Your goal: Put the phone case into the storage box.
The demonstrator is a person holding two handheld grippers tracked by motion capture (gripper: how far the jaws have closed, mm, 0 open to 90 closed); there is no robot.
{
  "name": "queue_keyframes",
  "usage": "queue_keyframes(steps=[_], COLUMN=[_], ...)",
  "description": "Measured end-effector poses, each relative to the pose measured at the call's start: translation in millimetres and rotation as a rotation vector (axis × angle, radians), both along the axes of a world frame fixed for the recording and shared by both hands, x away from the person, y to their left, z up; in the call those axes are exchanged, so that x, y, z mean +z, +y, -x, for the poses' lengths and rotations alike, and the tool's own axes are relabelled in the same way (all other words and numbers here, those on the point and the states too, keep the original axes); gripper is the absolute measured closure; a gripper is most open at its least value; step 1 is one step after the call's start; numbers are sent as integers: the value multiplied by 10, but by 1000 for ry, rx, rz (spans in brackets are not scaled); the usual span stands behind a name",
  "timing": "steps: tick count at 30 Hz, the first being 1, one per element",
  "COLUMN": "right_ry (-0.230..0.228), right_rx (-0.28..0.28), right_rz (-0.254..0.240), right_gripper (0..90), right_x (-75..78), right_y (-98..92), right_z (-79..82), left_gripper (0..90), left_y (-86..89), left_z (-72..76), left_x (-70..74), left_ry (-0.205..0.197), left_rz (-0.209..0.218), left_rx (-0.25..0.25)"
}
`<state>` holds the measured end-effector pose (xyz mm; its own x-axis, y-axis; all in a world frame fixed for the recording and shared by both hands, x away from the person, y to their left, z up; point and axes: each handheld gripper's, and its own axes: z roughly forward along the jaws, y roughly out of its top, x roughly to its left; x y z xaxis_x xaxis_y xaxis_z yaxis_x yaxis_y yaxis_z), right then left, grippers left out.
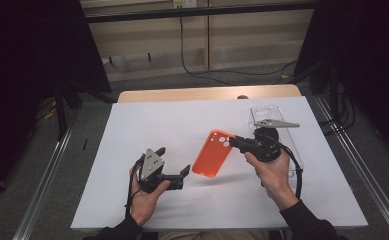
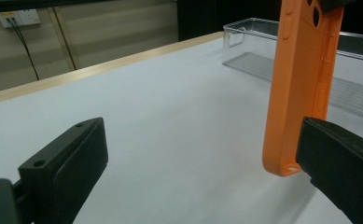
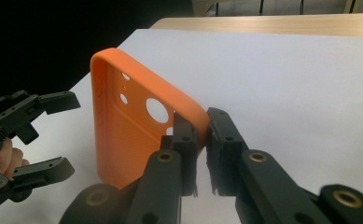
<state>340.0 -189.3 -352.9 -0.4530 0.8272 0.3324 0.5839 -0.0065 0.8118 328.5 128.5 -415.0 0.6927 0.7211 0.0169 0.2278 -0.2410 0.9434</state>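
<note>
From above, the right gripper (image 1: 233, 141) is pinching the orange phone case (image 1: 213, 153) by its camera end, long axis slanting toward the left gripper (image 1: 186, 173); in the left gripper view, spread jaws are flanking the case's free end (image 2: 282, 163); in the right gripper view, jaws are pressing its rim (image 3: 195, 116) over the bench (image 3: 286, 70).

Left claw (image 1: 182, 176) jaws wide apart, right claw (image 1: 233, 141) clamped tight

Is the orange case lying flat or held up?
Held up: the right gripper pinches the orange case by its camera end, its lower end off the table.
</note>
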Motion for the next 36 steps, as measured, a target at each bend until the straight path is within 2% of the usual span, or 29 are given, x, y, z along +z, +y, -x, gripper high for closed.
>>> queue_keyframes(steps=[14,18,20,25,28,30,32,36], right_ry=[-25,-31,-34,-42,-50,-51,-56,-63], right_rx=[-14,-18,-23,-37,-46,-44,-46,-53], right_rz=[9,6,3,-1,-5,-5,-5,-8], right_gripper=[828,827,828,828,828,828,828,828], right_x=[5,18,32,47,66,83,104,127], right_y=[-62,-93,-126,-181,-214,-238,-263,-293], right_z=[-1,2,4,5,5,3,6,10], left_gripper=[20,19,17,17,18,33,32,28], left_y=[178,209,222,292,340,367,397,438], left_z=[25,34,48,55,46,52,54,63], left_x=[2,-18,-17,-10,-12,-9,-7,-6], left_ry=[-8,7,-13,-25,-20,-25,-29,-34], left_rz=[12,25,21,28,69,58,75,70], left_rx=[28,22,29,50,83,86,80,89])
